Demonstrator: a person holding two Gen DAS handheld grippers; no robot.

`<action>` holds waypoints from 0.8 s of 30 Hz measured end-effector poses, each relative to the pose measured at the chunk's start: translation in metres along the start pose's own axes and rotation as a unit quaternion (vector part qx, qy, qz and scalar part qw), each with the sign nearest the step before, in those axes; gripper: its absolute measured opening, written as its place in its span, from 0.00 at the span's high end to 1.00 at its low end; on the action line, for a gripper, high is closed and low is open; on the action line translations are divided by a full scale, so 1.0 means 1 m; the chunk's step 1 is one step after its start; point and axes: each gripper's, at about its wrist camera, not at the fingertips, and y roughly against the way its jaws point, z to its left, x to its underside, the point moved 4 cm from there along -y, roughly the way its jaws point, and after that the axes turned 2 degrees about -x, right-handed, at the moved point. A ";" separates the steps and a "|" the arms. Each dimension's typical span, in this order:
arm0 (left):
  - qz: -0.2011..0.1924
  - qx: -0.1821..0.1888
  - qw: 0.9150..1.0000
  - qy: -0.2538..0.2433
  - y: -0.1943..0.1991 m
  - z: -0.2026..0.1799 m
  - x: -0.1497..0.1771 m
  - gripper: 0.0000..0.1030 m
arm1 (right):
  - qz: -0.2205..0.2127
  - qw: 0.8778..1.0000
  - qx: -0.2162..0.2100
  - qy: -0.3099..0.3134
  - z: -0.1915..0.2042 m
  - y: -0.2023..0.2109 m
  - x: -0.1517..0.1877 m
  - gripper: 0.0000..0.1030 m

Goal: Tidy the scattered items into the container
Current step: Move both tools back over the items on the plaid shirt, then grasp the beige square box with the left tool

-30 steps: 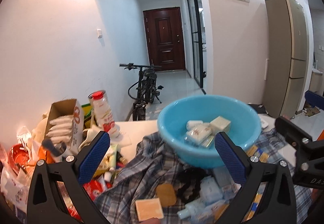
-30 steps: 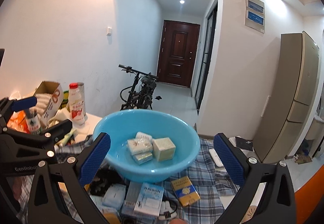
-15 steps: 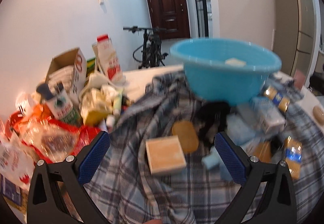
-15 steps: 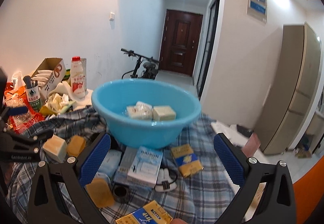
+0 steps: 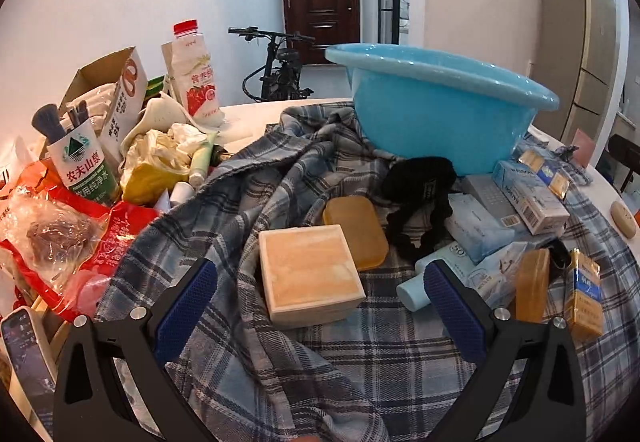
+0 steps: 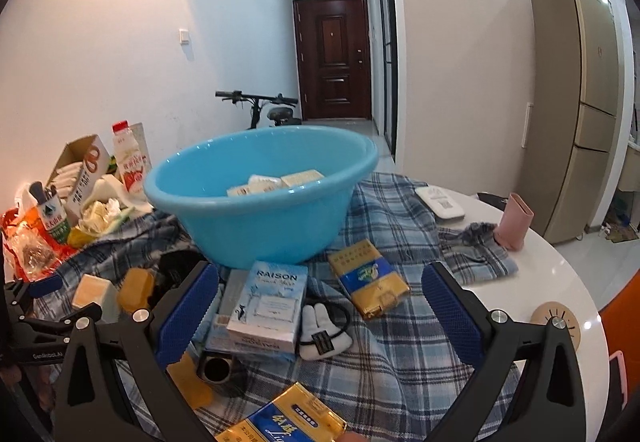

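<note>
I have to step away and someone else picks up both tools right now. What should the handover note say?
Left tool: open, empty, low over the plaid cloth, its fingers either side of the square tan block.
Right tool: open, empty, lined up on the pale blue RAISON box.
Blue basin: sits on the cloth, already holding a few small boxes.
Left to tidy: tan block, amber soap bar, RAISON box, yellow-blue pack, black scrunchie, pale blue tube and more.
</note>
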 end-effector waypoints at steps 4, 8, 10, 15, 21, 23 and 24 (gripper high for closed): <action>0.000 0.004 1.000 -0.018 -0.002 -0.009 0.002 0.00 | 0.004 1.000 -0.002 0.008 0.005 -0.002 0.002 0.00; -0.007 0.000 0.999 -0.041 -0.002 -0.018 0.003 0.04 | 0.015 1.000 -0.002 0.020 0.010 -0.006 0.006 0.00; -0.003 -0.001 0.999 -0.051 -0.004 -0.023 0.004 0.14 | 0.020 0.999 0.001 0.026 0.013 -0.008 0.008 0.00; 0.006 -0.041 0.997 -0.061 -0.015 -0.020 0.006 0.21 | 0.027 0.999 0.007 0.039 0.018 -0.011 0.012 0.00; 0.025 -0.035 0.999 -0.032 -0.022 -0.009 0.008 0.21 | 0.033 0.998 0.004 0.048 0.022 -0.012 0.014 0.00; 0.029 -0.028 0.999 -0.020 -0.024 -0.005 0.007 0.21 | 0.035 0.998 0.004 0.050 0.024 -0.013 0.015 0.00; 0.030 -0.025 0.999 -0.017 -0.024 -0.004 0.007 0.21 | 0.035 0.998 0.002 0.050 0.024 -0.013 0.015 0.00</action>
